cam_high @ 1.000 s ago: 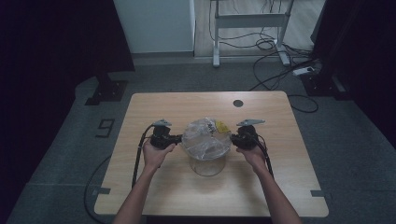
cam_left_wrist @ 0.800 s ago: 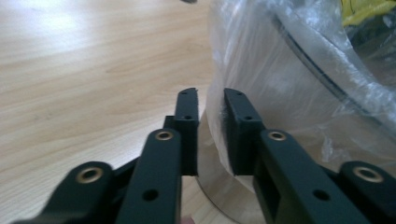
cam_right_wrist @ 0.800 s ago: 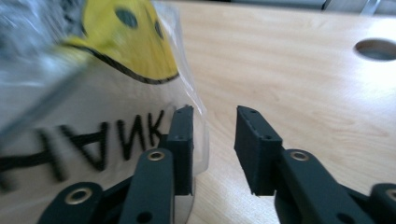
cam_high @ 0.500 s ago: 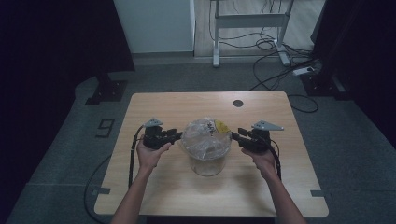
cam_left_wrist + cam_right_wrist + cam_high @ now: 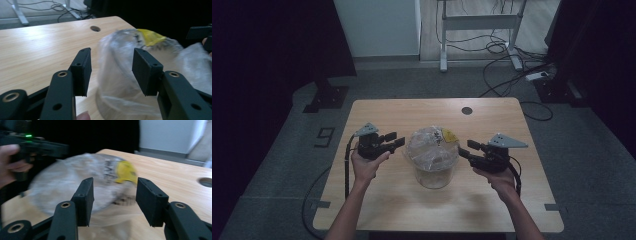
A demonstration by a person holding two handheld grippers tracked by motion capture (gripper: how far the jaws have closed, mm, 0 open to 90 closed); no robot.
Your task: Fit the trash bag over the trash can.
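Note:
A clear glass bowl (image 5: 432, 176) stands mid-table with a crumpled clear plastic bag (image 5: 432, 148) stuffed over its top; the bag carries a yellow label (image 5: 449, 135). My left gripper (image 5: 397, 142) hovers just left of the bag, apart from it, its jaws having just been opening with nothing between them. In the left gripper view the bag (image 5: 140, 75) lies beyond the open left gripper (image 5: 111, 71). My right gripper (image 5: 466, 148) hangs to the bag's right, clear of it, jaws likewise just opened and empty. The right gripper view shows the blurred bag (image 5: 82, 180) past the right gripper (image 5: 113, 201).
The wooden table (image 5: 387, 210) has a round cable hole (image 5: 467, 110) at its far side. Cables trail from both grippers off the near edge. Beyond the table, a desk frame (image 5: 477, 30) and floor cables stand on grey carpet.
Both grippers have let go of the bag and drawn outward and upward, the right one farther. Their jaws went from closed on the plastic to open.

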